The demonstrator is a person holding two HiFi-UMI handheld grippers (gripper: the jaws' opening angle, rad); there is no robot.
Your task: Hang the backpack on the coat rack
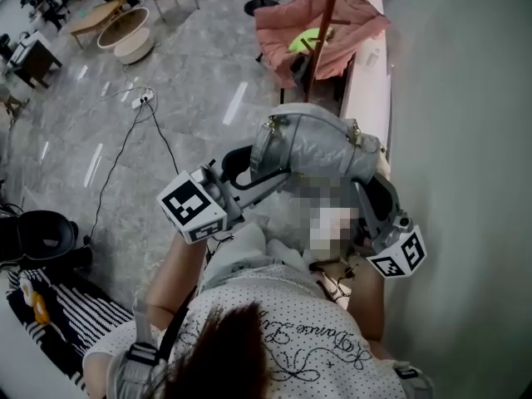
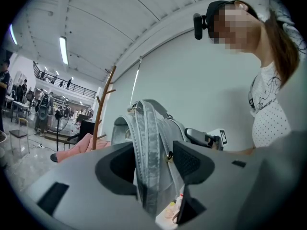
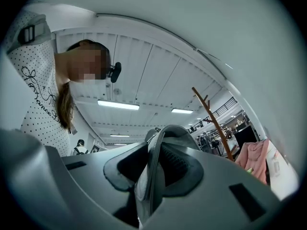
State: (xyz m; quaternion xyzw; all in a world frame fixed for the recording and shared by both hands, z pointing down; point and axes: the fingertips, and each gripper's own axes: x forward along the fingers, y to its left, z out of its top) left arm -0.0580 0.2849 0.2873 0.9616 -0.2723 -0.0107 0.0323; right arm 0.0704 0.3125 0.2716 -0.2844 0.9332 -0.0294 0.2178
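1. My left fingers [image 2: 120,166] pinch a backpack [image 1: 320,152] strap.
2. My right fingers [image 3: 176,163] are narrow, gripping another strap.
3. Backpack hangs between both, short of the rack [image 1: 326,19], not yet hung.

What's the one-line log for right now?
backpack: held up, not yet hung | left hand-held gripper: shut on backpack | right hand-held gripper: shut on backpack | coat rack: ahead
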